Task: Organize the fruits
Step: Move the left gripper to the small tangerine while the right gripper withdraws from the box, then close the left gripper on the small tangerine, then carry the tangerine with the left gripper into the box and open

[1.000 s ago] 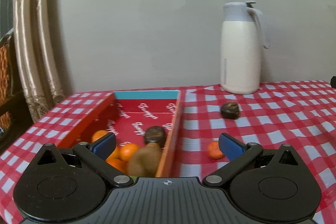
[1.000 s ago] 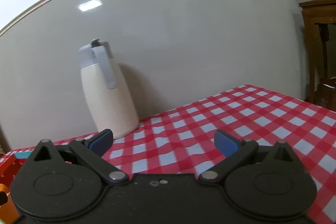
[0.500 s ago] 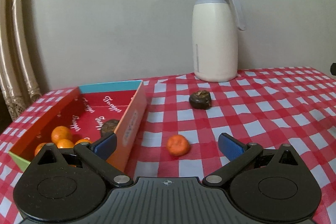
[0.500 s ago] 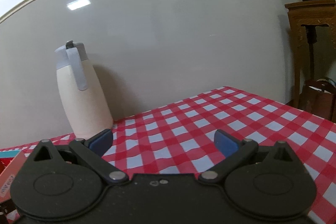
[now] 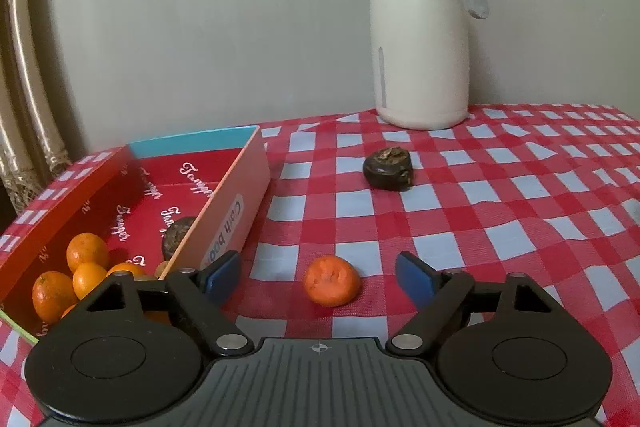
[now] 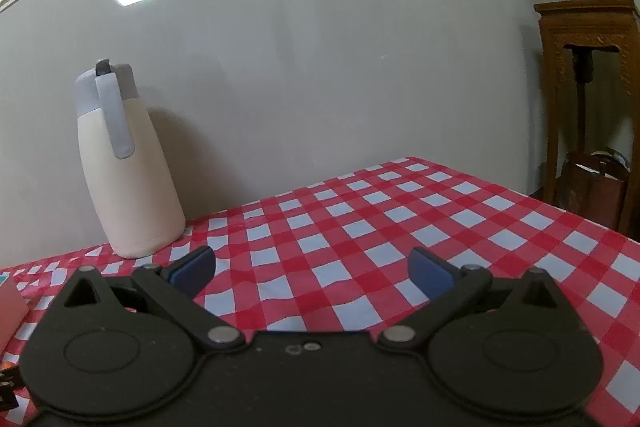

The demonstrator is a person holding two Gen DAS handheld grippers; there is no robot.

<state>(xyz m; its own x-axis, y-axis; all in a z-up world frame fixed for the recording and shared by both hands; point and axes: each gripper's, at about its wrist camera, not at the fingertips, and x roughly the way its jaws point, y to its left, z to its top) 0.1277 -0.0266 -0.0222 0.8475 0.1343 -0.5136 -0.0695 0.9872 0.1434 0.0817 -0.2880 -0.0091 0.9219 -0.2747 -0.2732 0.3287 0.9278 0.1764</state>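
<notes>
Home dining room: checkered tablecloth, thermos jug.

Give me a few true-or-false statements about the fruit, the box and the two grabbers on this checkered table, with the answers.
1. A loose orange lies on the tablecloth between the open fingers of the left gripper. True.
2. The red box holds no fruit. False: several oranges lie in it.
3. A dark brown fruit lies on the cloth outside the box. True.
4. The right gripper is clamped on an orange. False: it is open, holding nothing.
5. The cream jug lies on its side. False: it stands upright.
</notes>
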